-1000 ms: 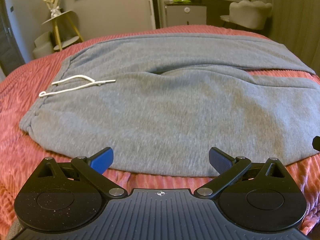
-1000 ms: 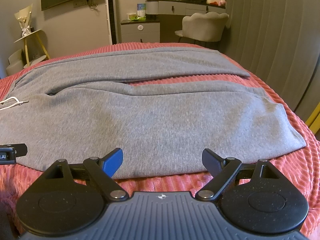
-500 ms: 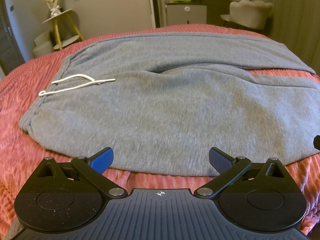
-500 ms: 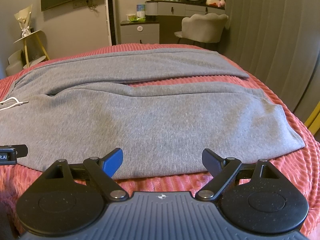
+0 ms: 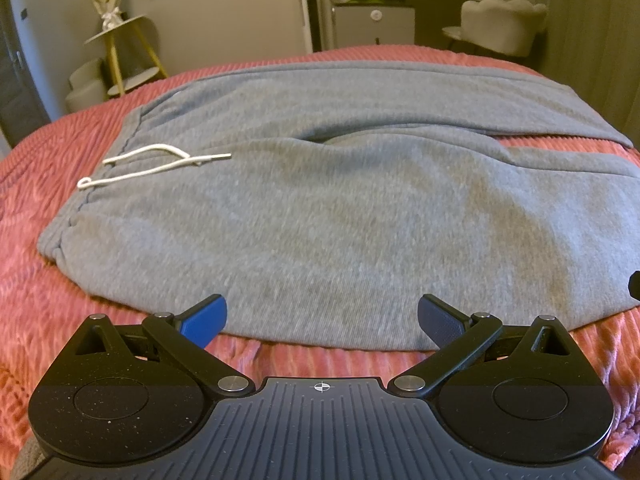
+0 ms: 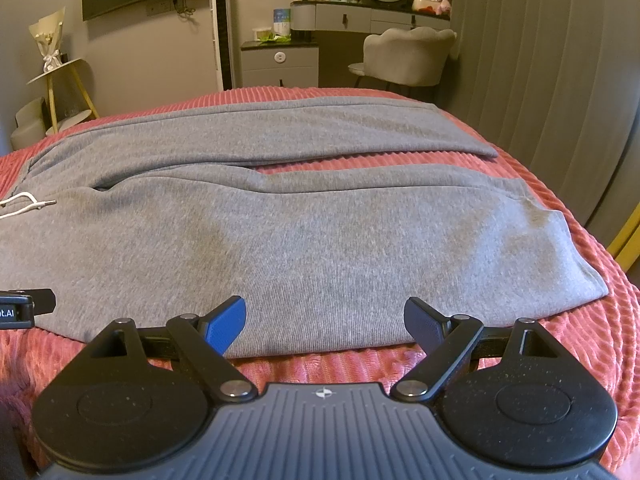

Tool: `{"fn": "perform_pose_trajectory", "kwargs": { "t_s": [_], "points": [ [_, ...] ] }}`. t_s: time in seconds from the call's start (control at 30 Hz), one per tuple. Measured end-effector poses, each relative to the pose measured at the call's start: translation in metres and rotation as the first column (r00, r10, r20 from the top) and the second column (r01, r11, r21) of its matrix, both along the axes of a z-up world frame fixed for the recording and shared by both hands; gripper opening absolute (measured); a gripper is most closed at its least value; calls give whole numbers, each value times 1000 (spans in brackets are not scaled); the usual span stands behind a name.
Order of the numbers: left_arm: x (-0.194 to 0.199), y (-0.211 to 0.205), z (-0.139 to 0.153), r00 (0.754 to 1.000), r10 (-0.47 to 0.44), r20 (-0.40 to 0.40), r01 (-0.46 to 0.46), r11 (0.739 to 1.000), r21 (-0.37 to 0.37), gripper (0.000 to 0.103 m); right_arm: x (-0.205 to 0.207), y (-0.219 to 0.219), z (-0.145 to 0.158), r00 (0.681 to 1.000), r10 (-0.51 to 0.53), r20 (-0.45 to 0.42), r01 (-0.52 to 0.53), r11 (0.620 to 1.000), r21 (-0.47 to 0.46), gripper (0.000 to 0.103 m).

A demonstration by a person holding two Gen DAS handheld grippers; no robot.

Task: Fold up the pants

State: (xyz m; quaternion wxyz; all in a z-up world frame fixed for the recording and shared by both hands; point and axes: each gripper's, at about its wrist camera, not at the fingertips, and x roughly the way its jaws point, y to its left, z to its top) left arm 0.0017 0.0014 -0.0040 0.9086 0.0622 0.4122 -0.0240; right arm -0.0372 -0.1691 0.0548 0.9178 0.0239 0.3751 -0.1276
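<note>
Bare pink bedspread [image 5: 320, 364] runs along the near edge, room to slide in under the grey pants [image 5: 340, 240]. Far off, chair [image 6: 408, 56] and side table [image 6: 64, 80] stand well clear.

The grey sweatpants [image 5: 328, 216] lie flat and unfolded across the coral ribbed bedspread [image 5: 48, 272], lengthwise from side to side. The gathered waistband [image 5: 80, 200] sits toward the bedspread's left end, with a white drawstring [image 5: 152, 164] looped loosely on top of the fabric just beside it. The two legs run rightward and part, a narrow wedge of bedspread showing between them; the far leg [image 6: 280, 132] lies straight, the near leg [image 6: 360, 248] ends at the right edge.
</note>
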Motion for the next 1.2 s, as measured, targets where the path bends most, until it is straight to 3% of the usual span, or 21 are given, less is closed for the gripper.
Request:
{"fn": "perform_pose_trajectory", "kwargs": {
  "t_s": [1.2],
  "points": [
    [1,-1,-3,1000,3,-8,-3,1000,3,103,-1,1,-2,1000,6,-2,-6,1000,-4,87]
  ]
}}
